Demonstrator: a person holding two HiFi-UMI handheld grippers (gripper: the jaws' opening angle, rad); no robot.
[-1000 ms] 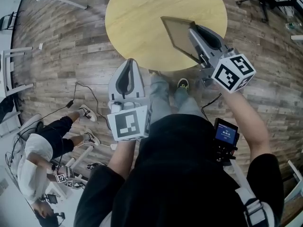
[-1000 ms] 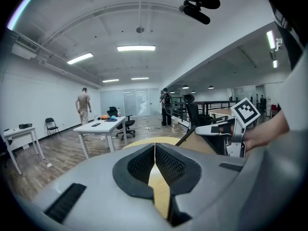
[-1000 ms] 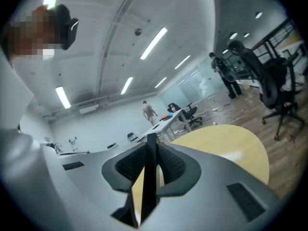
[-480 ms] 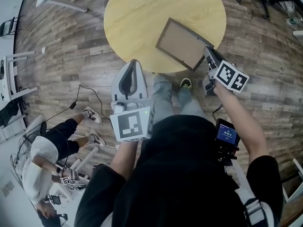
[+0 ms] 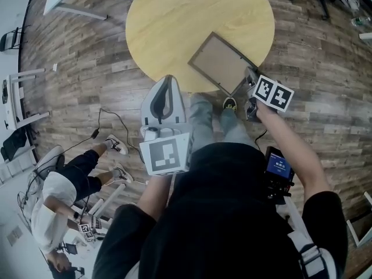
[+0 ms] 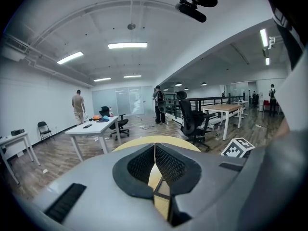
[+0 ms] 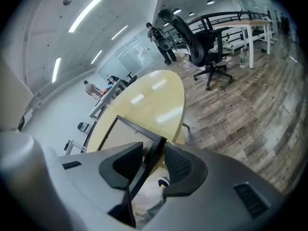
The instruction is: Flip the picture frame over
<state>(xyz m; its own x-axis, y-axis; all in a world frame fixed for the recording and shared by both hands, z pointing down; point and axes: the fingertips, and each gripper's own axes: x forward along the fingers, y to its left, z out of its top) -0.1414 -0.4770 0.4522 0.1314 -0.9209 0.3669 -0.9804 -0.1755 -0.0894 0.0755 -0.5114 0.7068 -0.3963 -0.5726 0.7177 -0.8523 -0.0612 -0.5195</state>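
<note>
Wood-plank flooring (image 5: 87, 57) surrounds a round wooden table (image 5: 168, 28); the working position is the table's near right edge. Right gripper (image 7: 154, 146): jaws parted, having just been opening; one dark edge of the picture frame (image 5: 222, 63) runs between the two pads near a corner, and a gap shows on one side of that edge, so the pads do not clamp it. Picture frame: lies flat on the table at the near right edge, set diagonally; a plain brown panel faces up inside the dark border; its right corner sits at the right gripper's jaws, and its nearest corner reaches the table's rim. Left gripper (image 6: 155, 150): jaw tips pressed together with nothing between them; it is held off the table's near edge over the floor, apart from the frame, pointing toward the table. Beyond the table: a black office chair (image 7: 204, 47) stands on the floor; further desks and standing people appear in the distance; a seated person (image 5: 58, 196) is on the floor side to the operator's left.
</note>
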